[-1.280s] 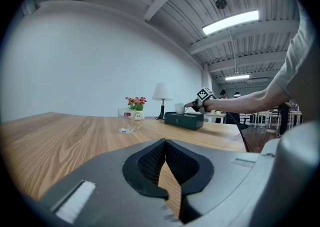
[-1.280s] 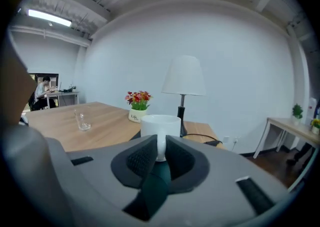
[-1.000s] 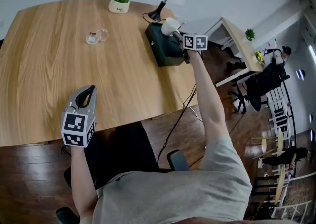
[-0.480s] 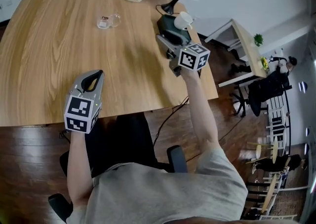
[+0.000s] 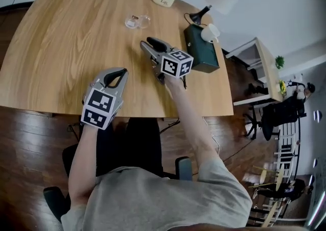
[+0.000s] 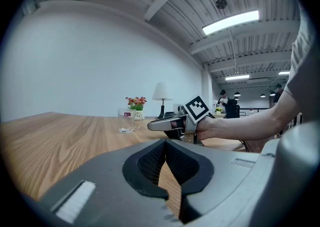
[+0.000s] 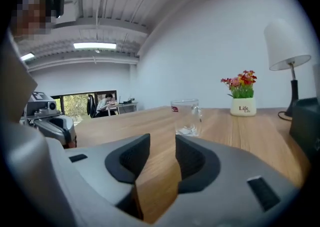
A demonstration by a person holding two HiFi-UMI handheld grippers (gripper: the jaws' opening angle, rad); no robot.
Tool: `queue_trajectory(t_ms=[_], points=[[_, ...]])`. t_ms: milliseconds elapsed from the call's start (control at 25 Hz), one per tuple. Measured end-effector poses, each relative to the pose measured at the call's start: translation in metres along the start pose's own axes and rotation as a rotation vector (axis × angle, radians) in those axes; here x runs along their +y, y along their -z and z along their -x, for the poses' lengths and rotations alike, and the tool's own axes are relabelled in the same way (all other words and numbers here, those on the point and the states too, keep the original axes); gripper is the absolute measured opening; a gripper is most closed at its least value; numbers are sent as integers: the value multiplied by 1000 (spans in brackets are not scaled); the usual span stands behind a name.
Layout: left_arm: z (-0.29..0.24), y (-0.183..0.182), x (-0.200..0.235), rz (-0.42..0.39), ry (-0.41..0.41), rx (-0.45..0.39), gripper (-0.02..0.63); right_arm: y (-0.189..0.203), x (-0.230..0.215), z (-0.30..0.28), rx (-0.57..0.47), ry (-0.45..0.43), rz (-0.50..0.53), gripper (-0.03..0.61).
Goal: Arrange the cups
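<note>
The left hand-held gripper (image 5: pixel 118 76) sits shut and empty at the surface's (image 5: pixel 61 47) near edge. The right hand-held gripper (image 5: pixel 146 42), empty, jaws apart but closing, has swung back from the white cup (image 5: pixel 209 32), now left on the box (image 5: pixel 201 54). It faces the glass cup (image 5: pixel 137 21), probably next, whose contents are unclear.

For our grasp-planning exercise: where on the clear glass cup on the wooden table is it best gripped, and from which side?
Probably the rim wall of the glass cup, on the side away from its handle, coming down from above with one jaw inside. It stands upright, mouth open; the handle juts right in the right gripper view, blocking a clean grip across the body.
</note>
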State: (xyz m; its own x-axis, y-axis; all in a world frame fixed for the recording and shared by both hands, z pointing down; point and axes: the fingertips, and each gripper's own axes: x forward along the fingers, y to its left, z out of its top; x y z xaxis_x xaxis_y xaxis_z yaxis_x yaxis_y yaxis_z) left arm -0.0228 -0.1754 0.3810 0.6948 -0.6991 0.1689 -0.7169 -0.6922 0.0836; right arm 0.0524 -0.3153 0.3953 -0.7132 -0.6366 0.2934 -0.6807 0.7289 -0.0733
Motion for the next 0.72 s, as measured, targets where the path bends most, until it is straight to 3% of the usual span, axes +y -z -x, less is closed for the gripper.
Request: queue_trajectory(t_ms=[360, 720], points=[[1, 1, 1, 2, -5, 1, 11, -15, -52, -1, -83, 158, -7, 155], [0, 1, 0, 2, -4, -1, 11, -35, -76, -36, -39, 183, 175, 175]])
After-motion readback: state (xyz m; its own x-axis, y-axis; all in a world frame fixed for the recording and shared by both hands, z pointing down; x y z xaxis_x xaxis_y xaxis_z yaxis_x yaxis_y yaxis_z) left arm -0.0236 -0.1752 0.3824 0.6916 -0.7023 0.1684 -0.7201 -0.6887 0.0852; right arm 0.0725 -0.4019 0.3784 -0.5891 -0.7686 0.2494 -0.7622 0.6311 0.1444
